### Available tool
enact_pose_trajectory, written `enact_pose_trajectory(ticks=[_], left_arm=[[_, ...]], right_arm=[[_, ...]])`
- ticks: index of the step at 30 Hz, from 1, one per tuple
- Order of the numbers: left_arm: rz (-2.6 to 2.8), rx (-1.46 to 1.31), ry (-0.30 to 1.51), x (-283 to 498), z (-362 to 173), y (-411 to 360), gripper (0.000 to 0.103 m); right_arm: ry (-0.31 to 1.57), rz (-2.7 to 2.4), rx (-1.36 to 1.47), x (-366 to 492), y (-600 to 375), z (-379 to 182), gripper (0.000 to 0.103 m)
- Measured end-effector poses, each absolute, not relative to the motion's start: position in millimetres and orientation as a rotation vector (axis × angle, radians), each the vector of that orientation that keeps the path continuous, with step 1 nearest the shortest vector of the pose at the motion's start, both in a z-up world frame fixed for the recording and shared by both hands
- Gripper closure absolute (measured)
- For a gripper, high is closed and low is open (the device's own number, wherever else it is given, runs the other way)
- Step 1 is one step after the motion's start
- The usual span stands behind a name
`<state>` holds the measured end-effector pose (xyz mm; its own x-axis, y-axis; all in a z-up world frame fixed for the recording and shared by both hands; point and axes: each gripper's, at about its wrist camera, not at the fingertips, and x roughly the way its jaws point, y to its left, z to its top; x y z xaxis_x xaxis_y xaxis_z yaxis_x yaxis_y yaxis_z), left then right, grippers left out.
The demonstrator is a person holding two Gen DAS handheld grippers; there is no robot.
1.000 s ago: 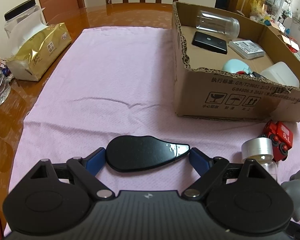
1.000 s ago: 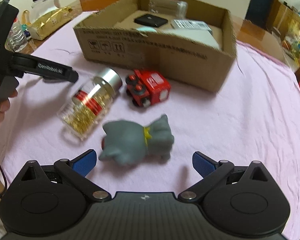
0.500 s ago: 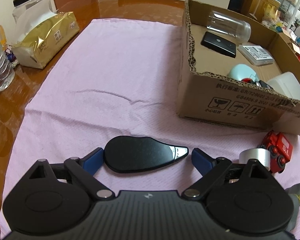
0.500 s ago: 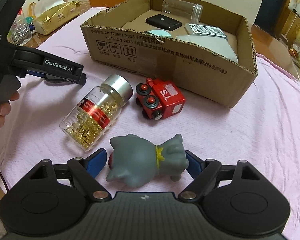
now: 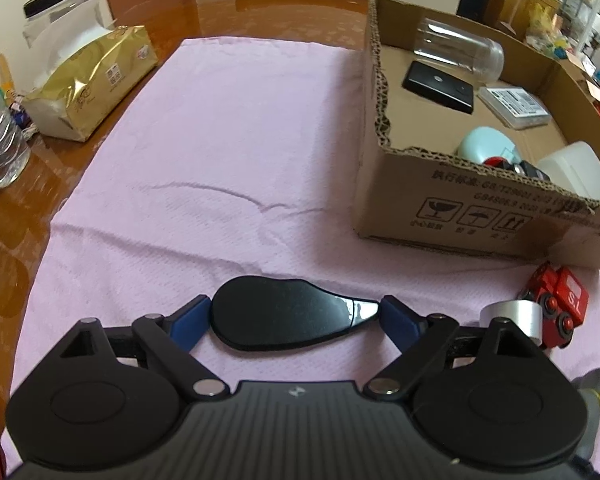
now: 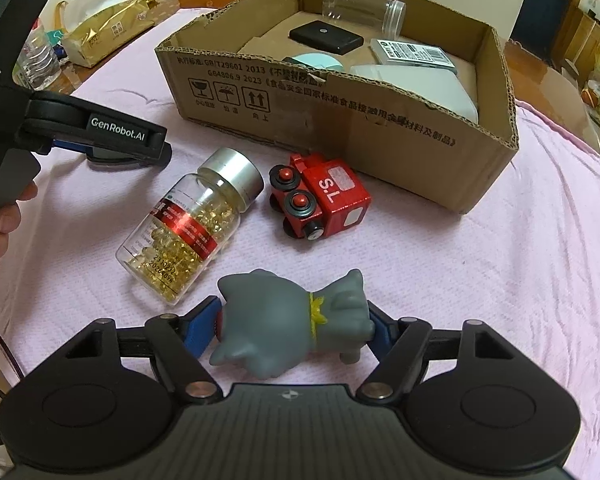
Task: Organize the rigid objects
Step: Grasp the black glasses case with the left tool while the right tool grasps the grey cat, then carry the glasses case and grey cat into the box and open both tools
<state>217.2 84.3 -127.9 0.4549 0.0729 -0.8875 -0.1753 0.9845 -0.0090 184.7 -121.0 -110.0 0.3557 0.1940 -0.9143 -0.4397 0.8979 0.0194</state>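
Near the worktop's front edge, my right tool [image 6: 292, 326] clamps the grey cat figurine [image 6: 288, 320] end to end (light, probably rubbery); my left tool [image 5: 294, 318] grips a slick black case [image 5: 288, 316].

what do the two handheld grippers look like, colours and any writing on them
Both the left gripper and the right gripper are matte black plastic with round side discs, silver pivot pins and blue-padded jaws. Seen from the right wrist view, the left one has a pistol-style handle and white "GenRobot.AI" lettering.

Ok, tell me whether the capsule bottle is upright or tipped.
Tipped. The capsule bottle lies on its side on the pink cloth, silver cap toward the box.
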Motion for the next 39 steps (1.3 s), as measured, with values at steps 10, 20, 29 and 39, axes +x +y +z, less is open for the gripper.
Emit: enact_pose_trajectory(ticks=[10, 20, 29, 39], left_arm=[[0.04, -0.006, 1.094, 213, -110, 85, 0.014], [-0.165, 0.111, 0.998, 196, -41, 64, 0.014], [-0.257, 0.137, 0.848, 247, -2, 35, 0.014], [-0.184, 0.112, 0.878, 323, -44, 23, 0.013]], right_arm=[[1.143, 0.445, -0.268, 183, -125, -103, 0.026], [1.085, 0.51, -0.275, 188, -140, -67, 0.026], [0.978, 0.509, -0.243, 212, -157, -25, 0.026], [0.899, 0.452, -0.254, 238, -168, -6, 0.026]])
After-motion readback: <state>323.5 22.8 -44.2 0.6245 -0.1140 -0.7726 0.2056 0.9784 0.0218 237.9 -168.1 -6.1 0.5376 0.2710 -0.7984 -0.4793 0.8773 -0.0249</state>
